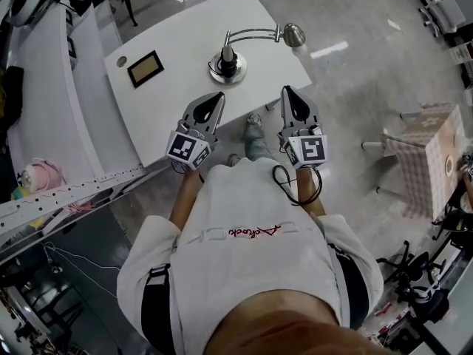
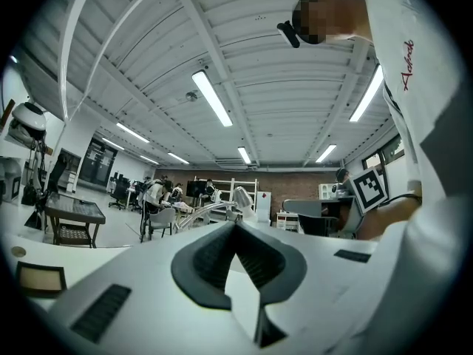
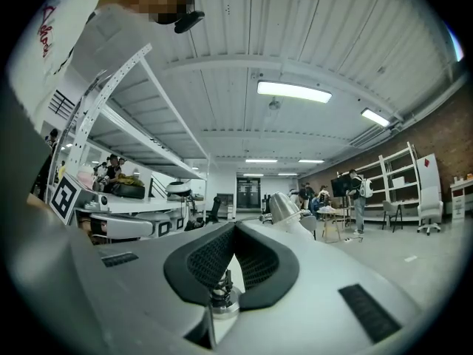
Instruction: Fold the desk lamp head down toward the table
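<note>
Nearest, at the table [image 1: 162,102] edge: left gripper [image 1: 219,95] and right gripper [image 1: 286,89], level, jaws pressed together, empty, seemingly lining up an approach. Beyond, mid-table: desk lamp [image 1: 228,63], untouched, head [image 1: 293,34] raised at far right, awaiting the fold.

Desk [image 1: 177,102]: white rectangular top, set at a slant in the head view, standing on a grey glossy floor [image 1: 355,87]
Desk lamp [image 1: 227,65]: upright on its round metal base at the far middle of the desk; curved arm reaches right, head near the right edge
Frame [image 1: 145,68]: small dark-rimmed rectangle with a tan centre, flat, left of the lamp and apart from it
Disc [image 1: 122,61]: small round grey spot near the left corner, just beside the frame
</note>
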A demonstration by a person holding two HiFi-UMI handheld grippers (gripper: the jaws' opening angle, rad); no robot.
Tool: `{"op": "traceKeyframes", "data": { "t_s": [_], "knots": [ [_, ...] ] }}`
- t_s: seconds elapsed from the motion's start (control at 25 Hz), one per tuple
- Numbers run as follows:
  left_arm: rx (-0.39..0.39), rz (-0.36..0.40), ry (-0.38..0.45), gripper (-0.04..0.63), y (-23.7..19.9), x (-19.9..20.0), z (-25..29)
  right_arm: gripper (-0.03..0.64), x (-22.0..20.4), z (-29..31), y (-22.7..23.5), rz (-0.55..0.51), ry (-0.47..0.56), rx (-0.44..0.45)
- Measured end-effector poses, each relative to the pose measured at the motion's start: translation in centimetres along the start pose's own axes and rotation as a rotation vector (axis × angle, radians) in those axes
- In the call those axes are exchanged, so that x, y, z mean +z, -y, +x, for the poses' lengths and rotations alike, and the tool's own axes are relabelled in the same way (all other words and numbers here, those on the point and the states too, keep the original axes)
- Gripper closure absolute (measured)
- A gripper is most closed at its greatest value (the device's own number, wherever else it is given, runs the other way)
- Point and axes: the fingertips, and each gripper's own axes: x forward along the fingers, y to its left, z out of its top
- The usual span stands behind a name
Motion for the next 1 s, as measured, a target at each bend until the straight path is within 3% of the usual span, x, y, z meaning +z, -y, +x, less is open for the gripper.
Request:
{"op": "traceKeyframes", "data": {
  "t_s": [0.72,1.0],
  "knots": [
    [0.031,-0.041,-0.038,0.597,-4.8,-3.6,5.5,0.595,-0.8,4.8,4.8,-0.029,-0.016,-0.006],
    [0.055,-0.061,-0.063,0.595,-6.1,-6.0,6.4,0.595,-2.9,4.7,5.4,-0.004,-0.079,-0.004]
  ]
}}
